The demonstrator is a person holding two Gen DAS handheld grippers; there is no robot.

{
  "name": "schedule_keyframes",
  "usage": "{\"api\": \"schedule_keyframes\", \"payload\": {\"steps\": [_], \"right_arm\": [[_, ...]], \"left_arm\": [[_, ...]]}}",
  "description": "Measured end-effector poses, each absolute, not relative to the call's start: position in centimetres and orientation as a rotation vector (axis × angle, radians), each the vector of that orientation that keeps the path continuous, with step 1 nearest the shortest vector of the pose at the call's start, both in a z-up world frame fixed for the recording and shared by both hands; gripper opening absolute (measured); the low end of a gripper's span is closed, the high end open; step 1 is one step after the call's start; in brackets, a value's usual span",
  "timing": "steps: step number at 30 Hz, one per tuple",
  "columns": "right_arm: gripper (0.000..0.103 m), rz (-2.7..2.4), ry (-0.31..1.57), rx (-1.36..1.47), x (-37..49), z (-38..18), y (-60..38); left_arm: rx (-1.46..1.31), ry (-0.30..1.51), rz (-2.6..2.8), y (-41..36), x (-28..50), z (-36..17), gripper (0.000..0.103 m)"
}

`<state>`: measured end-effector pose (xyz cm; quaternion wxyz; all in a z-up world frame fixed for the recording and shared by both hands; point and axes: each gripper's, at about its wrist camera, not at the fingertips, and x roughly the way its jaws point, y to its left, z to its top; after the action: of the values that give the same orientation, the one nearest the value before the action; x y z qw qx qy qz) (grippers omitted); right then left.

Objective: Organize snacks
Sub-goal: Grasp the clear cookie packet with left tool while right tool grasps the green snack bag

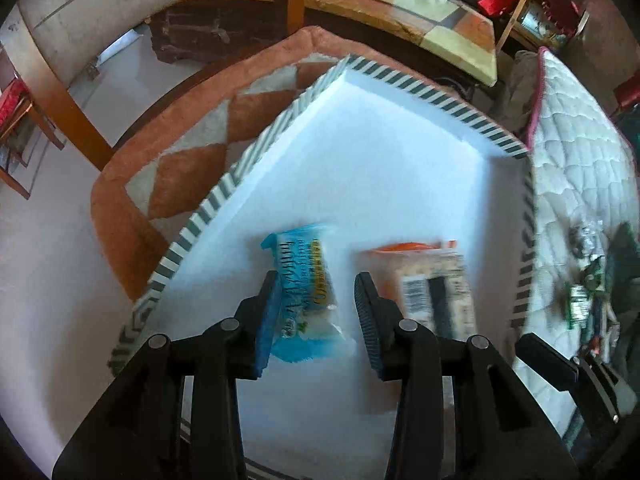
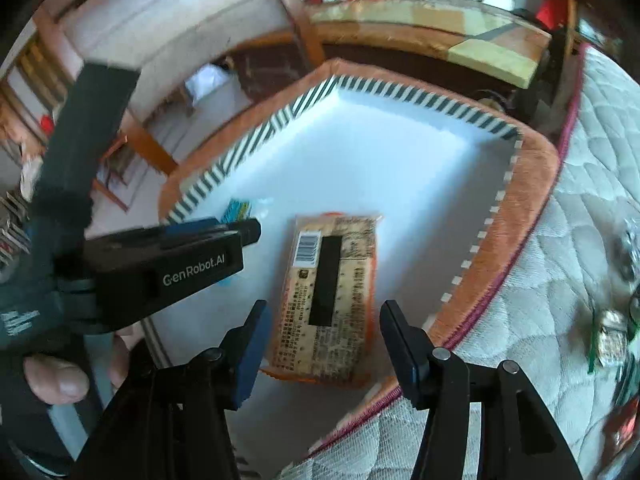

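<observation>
Holding the left gripper [image 1: 318,280] slightly parted over the near floor of the striped box [image 1: 224,196], gripping nothing, with the blue snack packet [image 1: 308,308] lying flat inside the box beneath the gap and partly under the left finger. Keeping the right gripper [image 2: 325,305] moderately open over the same box, also gripping nothing, its jaws standing either side of the orange snack packet [image 2: 332,292] without pressing on it. Leaving that orange packet label-up on the box floor, just beside the blue one and nearer the box's right wall. Showing a thumb [image 2: 60,380] at the box's near left edge, behind the left tool. Leaving more loose snacks [image 1: 580,304] outside the box to its right, on the white quilted mattress [image 2: 560,280]. Resting the box on an orange-and-cream rug [image 1: 192,168]. Showing a low wooden table [image 1: 440,20] beyond the box's far corner.
</observation>
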<state>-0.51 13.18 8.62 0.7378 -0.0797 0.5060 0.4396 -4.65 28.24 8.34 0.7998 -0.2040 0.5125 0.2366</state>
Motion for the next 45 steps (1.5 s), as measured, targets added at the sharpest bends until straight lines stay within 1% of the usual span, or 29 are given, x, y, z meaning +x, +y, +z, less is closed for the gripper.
{"api": "schedule_keyframes", "payload": {"steps": [4,5,6,7,9,13,18,19,21,26,35,39,45], "right_arm": [[0.057,0.925,1.071,-0.115,-0.8,9.8,8.5],[0.058,0.902,1.071,-0.117,-0.7,9.7,7.6],[0.059,0.88,1.075,-0.118,-0.6,9.6,6.5],[0.06,0.857,1.079,-0.118,-0.5,9.3,5.3],[0.06,0.797,1.088,-0.114,-0.4,8.7,2.0],[0.06,0.694,1.096,-0.084,0.0,7.6,-3.4],[0.06,0.565,1.116,-0.024,0.8,6.5,-10.2],[0.062,0.547,1.119,-0.01,1.1,6.5,-10.9],[0.065,0.518,1.121,0.013,1.4,6.4,-12.6],[0.065,0.488,1.112,0.059,2.2,6.2,-16.0],[0.066,0.466,1.116,0.069,4.5,5.5,-17.6],[0.066,0.478,1.101,0.061,6.1,5.9,-17.6],[0.066,0.495,1.078,0.048,7.9,6.7,-16.7]], "left_arm": [[-0.421,1.077,0.423,25.1,-3.9,9.7,0.038],[-0.419,1.073,0.396,24.1,-3.6,10.0,0.04],[-0.415,1.07,0.362,23.1,-3.3,10.2,0.046],[-0.409,1.065,0.324,21.9,-3.0,10.4,0.049],[-0.38,1.062,0.253,19.6,-2.2,10.6,0.05],[-0.332,1.095,0.103,14.4,-0.3,10.4,0.056],[-0.315,1.152,-0.016,9.4,2.8,9.3,0.056],[-0.319,1.166,-0.027,8.6,3.5,8.9,0.056],[-0.345,1.196,-0.052,7.5,5.1,7.9,0.056],[-0.398,1.225,-0.057,5.8,8.6,6.3,0.056],[-0.441,1.262,-0.016,4.7,12.6,4.4,0.056],[-0.414,1.273,-0.017,3.9,12.5,3.4,0.056],[-0.39,1.275,-0.04,3.3,12.2,3.6,0.057]]}}
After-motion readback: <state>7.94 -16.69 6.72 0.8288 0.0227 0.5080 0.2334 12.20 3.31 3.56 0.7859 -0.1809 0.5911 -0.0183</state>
